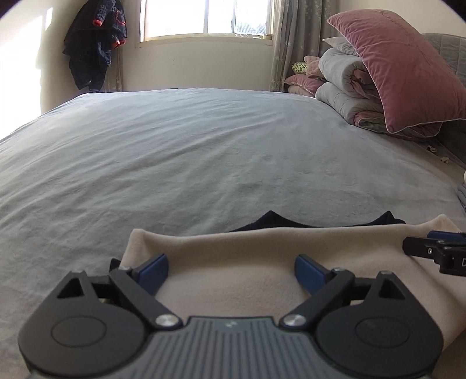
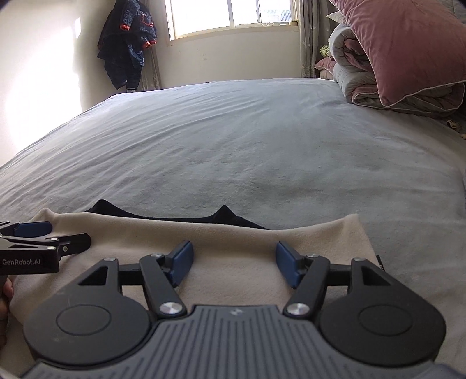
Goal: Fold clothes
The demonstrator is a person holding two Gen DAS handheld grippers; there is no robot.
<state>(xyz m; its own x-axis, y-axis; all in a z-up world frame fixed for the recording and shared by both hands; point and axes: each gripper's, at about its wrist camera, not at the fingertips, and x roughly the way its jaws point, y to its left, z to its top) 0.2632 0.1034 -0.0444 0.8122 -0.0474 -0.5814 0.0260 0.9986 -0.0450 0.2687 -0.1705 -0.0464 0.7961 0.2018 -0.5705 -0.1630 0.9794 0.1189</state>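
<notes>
Left claw (image 1: 231, 269) hovers with its blue pads spread wide, nothing between them, only the cream garment (image 1: 247, 262) lying flat below. Right claw (image 2: 234, 263) is parted too, a little less wide, and empty, over the same cream cloth. In the right wrist view the left claw pokes in at nine o'clock, and its black side reads "GenRobot.AI". At twelve o'clock from both claws a dark garment (image 2: 174, 214) peeks out from under the cream one's far edge, two points sticking up. All of it sits on the near side of the grey bed (image 1: 189, 145). Out at two o'clock, a pink pillow (image 1: 407, 73) leans on a folded quilt (image 1: 346, 87); at eleven, dark clothes (image 1: 96, 43) hang beside the window (image 1: 206, 17).
</notes>
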